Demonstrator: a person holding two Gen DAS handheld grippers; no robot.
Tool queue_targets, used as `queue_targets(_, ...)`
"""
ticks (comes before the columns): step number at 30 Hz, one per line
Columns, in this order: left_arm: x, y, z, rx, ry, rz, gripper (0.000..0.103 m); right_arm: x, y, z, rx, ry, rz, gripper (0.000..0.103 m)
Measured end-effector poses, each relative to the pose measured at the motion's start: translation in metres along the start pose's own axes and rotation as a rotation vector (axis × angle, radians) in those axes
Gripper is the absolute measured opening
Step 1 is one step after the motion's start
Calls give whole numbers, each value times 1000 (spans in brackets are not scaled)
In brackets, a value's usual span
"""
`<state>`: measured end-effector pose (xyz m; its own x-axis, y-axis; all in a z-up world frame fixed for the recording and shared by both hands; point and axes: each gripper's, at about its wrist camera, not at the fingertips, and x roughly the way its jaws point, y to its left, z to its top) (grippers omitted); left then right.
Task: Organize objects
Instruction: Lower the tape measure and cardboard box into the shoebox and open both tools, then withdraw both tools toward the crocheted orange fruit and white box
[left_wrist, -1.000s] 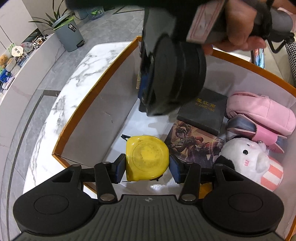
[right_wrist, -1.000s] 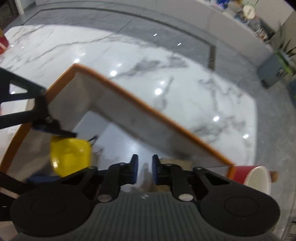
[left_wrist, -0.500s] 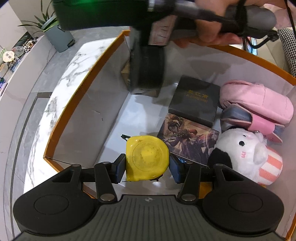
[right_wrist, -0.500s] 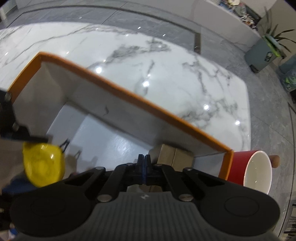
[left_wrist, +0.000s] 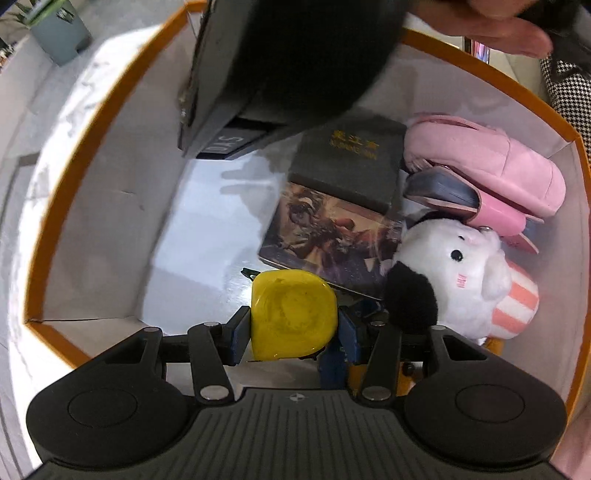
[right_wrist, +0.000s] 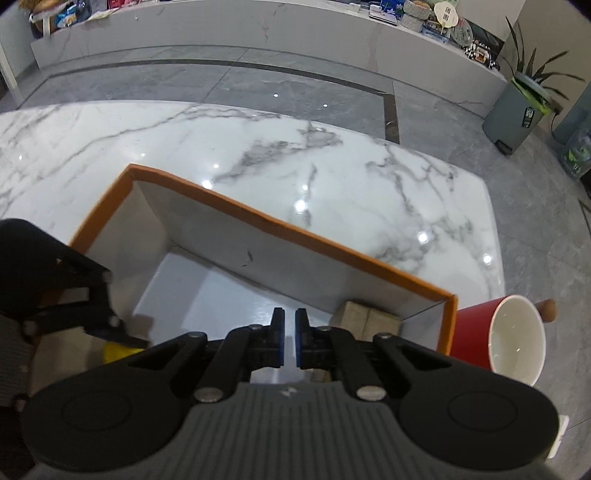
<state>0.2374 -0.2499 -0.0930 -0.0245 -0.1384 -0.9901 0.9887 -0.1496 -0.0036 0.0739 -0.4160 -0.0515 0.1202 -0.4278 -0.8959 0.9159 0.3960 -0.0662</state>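
My left gripper (left_wrist: 293, 326) is shut on a yellow tape measure (left_wrist: 291, 314) and holds it low inside the orange-rimmed box (left_wrist: 92, 133), near the box's front. The right gripper's body (left_wrist: 288, 55) looms over the box's far end in the left wrist view. My right gripper (right_wrist: 290, 338) is empty, its jaws nearly shut with a narrow gap, above the box (right_wrist: 295, 229). The left gripper (right_wrist: 74, 295) and a bit of the yellow tape measure (right_wrist: 114, 350) show at the left of the right wrist view.
In the box lie a black case (left_wrist: 351, 162), a picture box (left_wrist: 332, 240), a pink slipper (left_wrist: 487, 162), a plush toy (left_wrist: 454, 280) and a tan carton (right_wrist: 369, 317). A red cup (right_wrist: 509, 336) stands outside the box on the marble table (right_wrist: 332, 166).
My left gripper has moved the tape measure deeper into the box, toward the plush toy. My right gripper closed, reopened a little and pulled back up over the box.
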Motion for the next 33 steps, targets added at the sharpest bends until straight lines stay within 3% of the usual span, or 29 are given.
queue_targets(7, 12, 2, 6, -23, 60, -11, 58, -5, -1, -7, 32, -22, 18, 5)
queue_targets(16, 10, 2, 4, -40, 70, -29, 61, -5, -5, -15, 75, -8, 36, 6)
queue_targets(28, -13, 2, -11, -73, -17, -62, 68, -8, -2, -23, 123, 7, 91, 11)
queue_targets(33, -45, -10, -31, -100, -139, -38, 67, -10, 0, -26, 161, 11, 130, 12)
